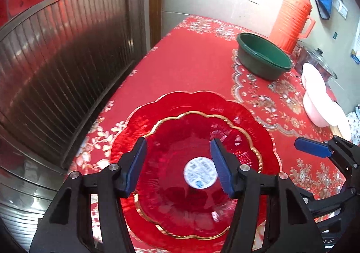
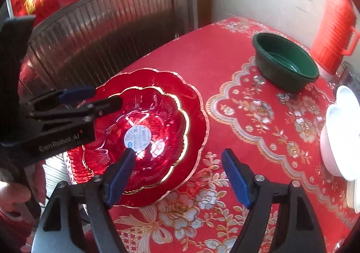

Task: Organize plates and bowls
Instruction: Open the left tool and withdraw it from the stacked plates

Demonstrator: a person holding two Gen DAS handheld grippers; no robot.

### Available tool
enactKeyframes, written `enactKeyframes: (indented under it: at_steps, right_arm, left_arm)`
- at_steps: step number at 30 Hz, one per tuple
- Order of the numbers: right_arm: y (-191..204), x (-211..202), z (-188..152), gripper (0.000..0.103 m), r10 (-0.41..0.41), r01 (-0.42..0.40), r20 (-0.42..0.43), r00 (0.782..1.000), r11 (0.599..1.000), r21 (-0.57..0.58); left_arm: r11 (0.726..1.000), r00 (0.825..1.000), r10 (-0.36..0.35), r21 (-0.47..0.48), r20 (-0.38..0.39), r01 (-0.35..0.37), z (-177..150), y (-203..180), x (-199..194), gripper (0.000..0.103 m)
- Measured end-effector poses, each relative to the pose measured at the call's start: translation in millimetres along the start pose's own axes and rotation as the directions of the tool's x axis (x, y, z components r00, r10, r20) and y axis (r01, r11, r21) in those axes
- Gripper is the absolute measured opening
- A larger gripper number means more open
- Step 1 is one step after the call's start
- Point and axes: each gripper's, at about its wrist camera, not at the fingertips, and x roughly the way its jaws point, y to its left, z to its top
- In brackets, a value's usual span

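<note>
**Both grippers free above the stacked red dishes**

The left gripper (image 1: 178, 166) hangs spread and empty over the red glass bowl (image 2: 144, 134), which nests in the scalloped red plate (image 2: 193, 104), seemingly already stacked there. The right gripper (image 2: 178, 182), also spread, hovers beside them over the tablecloth (image 2: 258, 118). Farther off sit nested green bowls (image 2: 285, 65); white dishes (image 2: 339, 136) probably await sorting.

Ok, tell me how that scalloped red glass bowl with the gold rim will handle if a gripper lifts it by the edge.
The scalloped red glass bowl with the gold rim looks glossy, so probably slippery between the pads. It appears to be thin glass, likely fragile and stiff. It sits nested on a larger scalloped red plate, so it may slide or clink against that when nudged.
</note>
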Motion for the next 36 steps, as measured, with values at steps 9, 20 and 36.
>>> enactKeyframes:
  at_steps: [9, 20, 36]
  right_arm:
    - [-41.9, -20.2, -0.2, 0.080, -0.053, 0.051, 0.037, 0.998, 0.996, 0.072]
    - [-96.8, -33.4, 6.9, 0.081, -0.120, 0.111, 0.051, 0.991, 0.983, 0.146]
    - [-160.1, -18.3, 43.1, 0.081, -0.157, 0.146, 0.036, 0.987, 0.968, 0.205]
  left_arm:
    - [0.998, 0.999, -0.046, 0.043, 0.025, 0.045, 15.3, -43.3, -0.3, 0.059]
    - [0.992, 0.997, -0.072, 0.110, 0.028, 0.068, 42.9, -99.8, 12.4, 0.059]
    - [0.988, 1.000, -0.027, 0.152, -0.006, 0.028, 99.7, -136.6, 56.4, 0.059]
